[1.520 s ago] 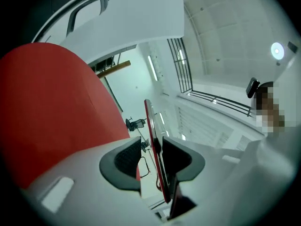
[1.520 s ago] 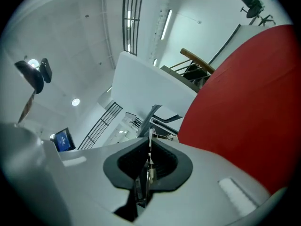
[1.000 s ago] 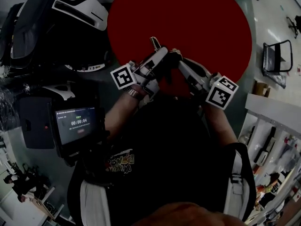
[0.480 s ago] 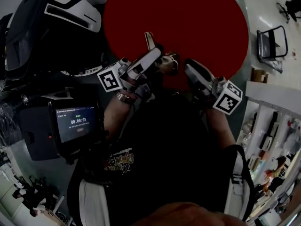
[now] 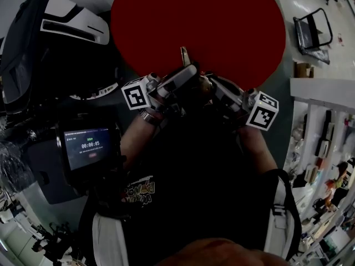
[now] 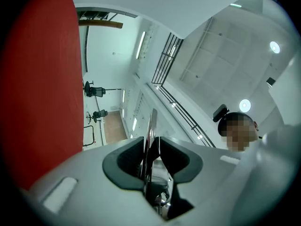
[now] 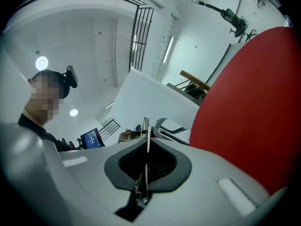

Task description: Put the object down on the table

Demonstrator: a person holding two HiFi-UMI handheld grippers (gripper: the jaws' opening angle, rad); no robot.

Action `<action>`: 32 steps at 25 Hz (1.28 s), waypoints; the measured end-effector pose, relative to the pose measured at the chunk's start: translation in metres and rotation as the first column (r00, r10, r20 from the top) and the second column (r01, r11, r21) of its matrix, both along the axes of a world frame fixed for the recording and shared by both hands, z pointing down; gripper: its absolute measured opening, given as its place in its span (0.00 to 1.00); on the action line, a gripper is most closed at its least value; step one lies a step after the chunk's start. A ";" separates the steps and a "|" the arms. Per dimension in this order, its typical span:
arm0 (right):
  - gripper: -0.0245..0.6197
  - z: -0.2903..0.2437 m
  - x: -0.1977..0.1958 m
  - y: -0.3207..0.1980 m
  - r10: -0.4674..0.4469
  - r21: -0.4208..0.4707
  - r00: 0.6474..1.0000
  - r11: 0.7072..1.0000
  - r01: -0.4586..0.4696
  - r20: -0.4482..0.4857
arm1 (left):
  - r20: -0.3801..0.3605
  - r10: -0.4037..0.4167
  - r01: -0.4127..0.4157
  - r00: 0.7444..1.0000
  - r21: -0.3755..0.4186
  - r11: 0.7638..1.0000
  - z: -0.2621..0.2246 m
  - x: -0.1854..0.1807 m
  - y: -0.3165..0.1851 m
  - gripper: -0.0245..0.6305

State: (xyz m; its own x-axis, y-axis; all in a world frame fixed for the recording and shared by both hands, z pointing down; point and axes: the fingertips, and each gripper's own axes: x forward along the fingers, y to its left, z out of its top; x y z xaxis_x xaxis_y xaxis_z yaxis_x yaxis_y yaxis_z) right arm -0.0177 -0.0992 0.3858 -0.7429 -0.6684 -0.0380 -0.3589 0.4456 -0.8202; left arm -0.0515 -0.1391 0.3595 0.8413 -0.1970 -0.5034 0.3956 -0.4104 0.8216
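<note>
A thin flat metal object [image 5: 184, 55] sticks out past my left gripper [image 5: 191, 70], which is held over the near edge of the round red table [image 5: 199, 15]. In the left gripper view the jaws are shut on this metal strip [image 6: 151, 124], edge-on between the pads. My right gripper [image 5: 209, 82] has come in close from the right, tip to tip with the left. In the right gripper view its jaws [image 7: 147, 142] are shut on a thin metal strip [image 7: 146, 126]. Whether both strips belong to one object I cannot tell. Both grippers point upward, toward the ceiling.
A black and white machine [image 5: 50, 32] stands left of the table. A small screen [image 5: 89, 147] with a timer hangs at the person's left side. An office chair [image 5: 310, 29] and shelves [image 5: 321, 148] are on the right. The red table [image 7: 249, 107] fills the right gripper view's right side.
Half a second ago the right gripper was apart from the left with its jaws spread. It has moved in to the left gripper and closed on the metal strip.
</note>
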 end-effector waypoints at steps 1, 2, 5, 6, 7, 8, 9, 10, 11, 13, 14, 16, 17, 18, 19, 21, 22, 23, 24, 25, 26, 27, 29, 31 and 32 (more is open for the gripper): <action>0.05 0.001 0.000 0.001 0.016 -0.005 1.000 1.000 -0.016 -0.008 | 0.017 0.000 -0.001 1.000 0.012 1.000 0.002 0.000 0.000 0.21; 0.05 0.003 -0.001 0.003 0.032 -0.004 0.999 0.999 -0.032 -0.030 | 0.034 0.000 -0.001 0.999 0.018 1.000 0.005 -0.002 0.000 0.22; 0.05 0.005 0.005 0.004 0.099 0.007 0.992 0.995 -0.098 -0.082 | 0.045 -0.010 0.011 0.999 -0.020 1.000 0.017 -0.014 -0.005 0.22; 0.05 0.006 0.015 0.005 0.131 0.007 0.988 0.991 -0.131 -0.082 | 0.052 -0.021 0.023 0.998 -0.042 0.999 0.023 -0.015 -0.008 0.22; 0.05 0.007 0.028 0.005 0.166 0.006 0.983 0.986 -0.166 -0.079 | 0.069 -0.033 0.037 0.997 -0.058 0.998 0.030 -0.014 -0.010 0.22; 0.05 0.008 0.044 0.004 0.201 0.006 0.976 0.979 -0.202 -0.077 | 0.098 -0.041 0.047 0.994 -0.066 0.997 0.038 -0.011 -0.012 0.22; 0.05 0.009 0.060 0.001 0.236 0.008 0.969 0.972 -0.236 -0.079 | 0.140 -0.043 0.052 0.989 -0.061 0.997 0.046 -0.005 -0.011 0.22; 0.05 0.011 0.076 -0.003 0.270 0.011 0.959 0.963 -0.270 -0.086 | 0.196 -0.045 0.054 0.980 -0.039 0.998 0.054 0.001 -0.010 0.22; 0.05 0.013 0.093 -0.009 0.304 0.012 0.948 0.953 -0.304 -0.097 | 0.264 -0.051 0.051 0.963 0.007 0.999 0.061 0.007 -0.008 0.22; 0.05 0.018 0.122 -0.027 0.359 0.021 0.925 0.933 -0.359 -0.122 | 0.413 -0.076 0.021 0.908 0.137 0.990 0.073 0.019 -0.004 0.21; 0.05 0.021 0.134 -0.038 0.378 0.027 0.916 0.925 -0.378 -0.137 | 0.477 -0.090 -0.009 0.874 0.201 0.979 0.078 0.025 -0.001 0.21; 0.05 0.032 0.160 -0.064 0.404 0.026 0.896 0.913 -0.406 -0.183 | 0.577 -0.120 -0.075 0.808 0.303 0.950 0.085 0.040 0.005 0.19; 0.05 0.041 0.176 -0.077 0.415 0.016 0.881 0.906 -0.423 -0.226 | 0.612 -0.137 -0.101 0.779 0.338 0.936 0.088 0.048 0.006 0.19; 0.05 0.053 0.195 -0.091 0.424 0.001 0.861 0.897 -0.442 -0.281 | 0.637 -0.153 -0.121 0.756 0.366 0.923 0.090 0.056 0.006 0.19; 0.05 0.065 0.214 -0.105 0.426 -0.009 0.840 0.890 -0.456 -0.337 | 0.655 -0.166 -0.138 0.737 0.387 0.912 0.092 0.065 0.007 0.19; 0.05 0.089 0.249 -0.138 0.409 -0.024 0.807 0.886 -0.463 -0.426 | 0.688 -0.194 -0.173 0.699 0.426 0.888 0.096 0.084 0.009 0.19; 0.05 0.101 0.265 -0.156 0.396 -0.031 0.788 0.886 -0.464 -0.471 | 0.707 -0.214 -0.190 0.674 0.446 0.875 0.099 0.092 0.009 0.20; 0.05 0.114 0.280 -0.174 0.380 -0.037 0.764 0.884 -0.466 -0.521 | 0.726 -0.236 -0.206 0.646 0.463 0.862 0.103 0.098 0.009 0.20; 0.05 0.127 0.295 -0.192 0.363 -0.047 0.737 0.882 -0.470 -0.570 | 0.745 -0.256 -0.215 0.616 0.472 0.855 0.109 0.102 0.007 0.20; 0.05 0.141 0.307 -0.209 0.343 -0.062 0.714 0.878 -0.475 -0.610 | 0.761 -0.270 -0.215 0.590 0.471 0.856 0.116 0.106 0.005 0.20; 0.05 0.153 0.317 -0.224 0.321 -0.081 0.698 0.875 -0.477 -0.640 | 0.773 -0.276 -0.205 0.571 0.459 0.865 0.123 0.109 0.002 0.20; 0.05 0.165 0.325 -0.239 0.295 -0.098 0.685 0.876 -0.472 -0.666 | 0.783 -0.274 -0.183 0.559 0.439 0.880 0.129 0.112 -0.001 0.20; 0.05 0.184 0.332 -0.265 0.220 -0.110 0.647 0.896 -0.429 -0.730 | 0.794 -0.264 -0.121 0.547 0.387 0.914 0.140 0.118 -0.004 0.20; 0.05 0.204 0.324 -0.288 0.118 -0.096 0.569 0.939 -0.332 -0.814 | 0.808 -0.269 -0.049 0.524 0.344 0.938 0.149 0.121 -0.005 0.20; 0.05 0.214 0.316 -0.299 0.066 -0.082 0.508 0.961 -0.264 -0.859 | 0.817 -0.276 -0.015 0.507 0.328 0.944 0.154 0.123 -0.005 0.20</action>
